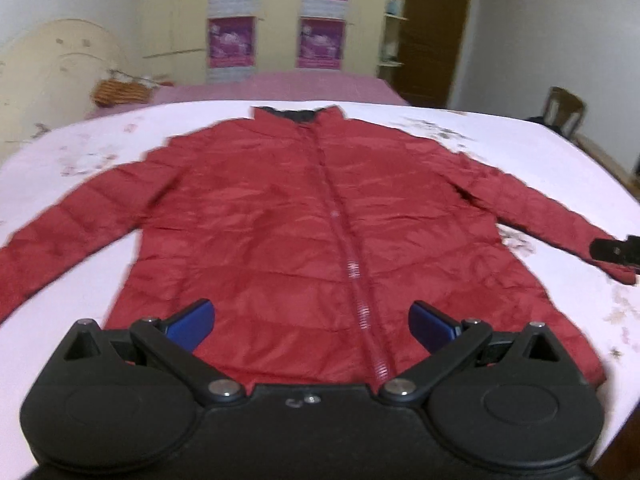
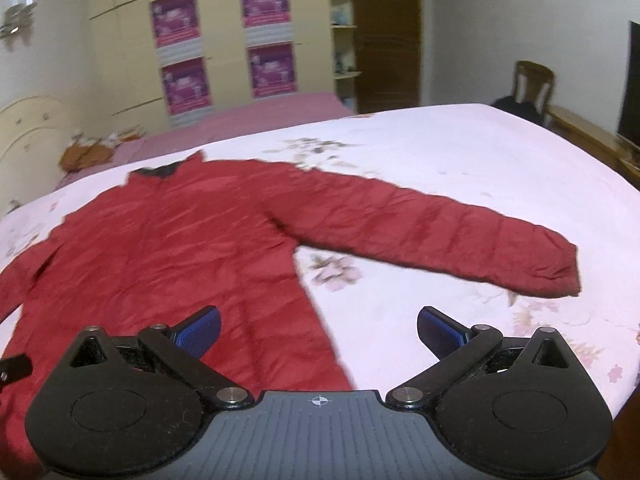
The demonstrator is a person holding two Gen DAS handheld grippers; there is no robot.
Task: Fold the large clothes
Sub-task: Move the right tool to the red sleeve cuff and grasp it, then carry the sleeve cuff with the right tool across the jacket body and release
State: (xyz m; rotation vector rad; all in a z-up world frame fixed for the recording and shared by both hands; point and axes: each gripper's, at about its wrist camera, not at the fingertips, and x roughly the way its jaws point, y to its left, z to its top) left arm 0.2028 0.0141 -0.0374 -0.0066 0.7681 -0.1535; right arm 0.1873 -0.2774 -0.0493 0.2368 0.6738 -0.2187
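- A red puffer jacket lies flat and face up on a bed with a flowery white sheet. It is zipped shut, and both sleeves are spread out to the sides.
- In the left wrist view the jacket fills the middle of the frame. Its collar is at the top and its bottom hem is at the bottom, so the jacket's long way runs straight up the picture, away from the gripper.
- The left gripper hangs over the hem, right by the zipper. Its blue fingers are spread wide and hold nothing.
- The right gripper is also spread wide and empty. It sits over the jacket's side edge, low in its frame.
- The right sleeve stretches toward the right of that frame, ending in a cuff. The right gripper is the nearer one to it (so it would likely fold that sleeve in first).
- No fold has been made yet.
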